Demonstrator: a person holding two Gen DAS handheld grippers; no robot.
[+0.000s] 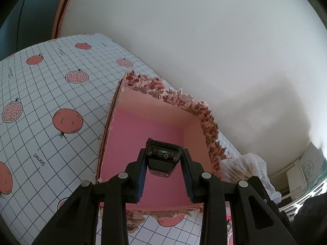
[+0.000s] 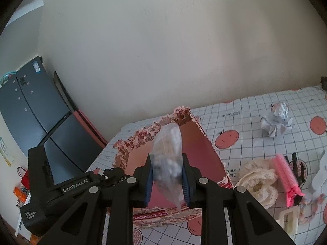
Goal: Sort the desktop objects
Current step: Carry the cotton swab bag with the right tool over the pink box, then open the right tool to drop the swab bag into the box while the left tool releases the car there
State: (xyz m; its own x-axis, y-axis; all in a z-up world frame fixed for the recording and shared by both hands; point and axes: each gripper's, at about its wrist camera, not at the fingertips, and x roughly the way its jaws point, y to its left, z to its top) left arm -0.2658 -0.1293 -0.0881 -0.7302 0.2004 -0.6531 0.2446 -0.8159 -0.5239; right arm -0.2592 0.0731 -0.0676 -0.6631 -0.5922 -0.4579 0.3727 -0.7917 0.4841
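Pinched, with the blue-padded fingers (image 1: 141, 175) of the left gripper (image 1: 163, 159), a small black gadget (image 1: 162, 153) by its two sides. Held it just above the pink floor of the open flowered box (image 1: 206, 120), which sat on the gridded fruit-print tablecloth (image 1: 51, 81), near the far wall. Judged the grip shallow: caught only the near part of the gadget, the rest jutting past the fingertips. Feared a tilt or a slip from a quick release, and a hard knock on the floor of the box. Saw also a risk of dragging the light cardboard box sideways by brushing a wall on the way out.

Squeezed, in the right-wrist view, a clear plastic bag (image 2: 168, 143) of pale, cottony stuff between the fingers (image 2: 186, 181) of the right gripper (image 2: 167, 171). Carried it over the near edge of the same box, left gripper close by on the left. Judged the bag soft and slack, so likely to sag, snag on the rim, or land half outside. Reckoned the two grippers near enough to bump over the one opening. Left well apart on the right: crumpled paper (image 2: 276, 120), a cream lace cloth (image 2: 257, 175) and a pink comb (image 2: 286, 177), not yet sorted.
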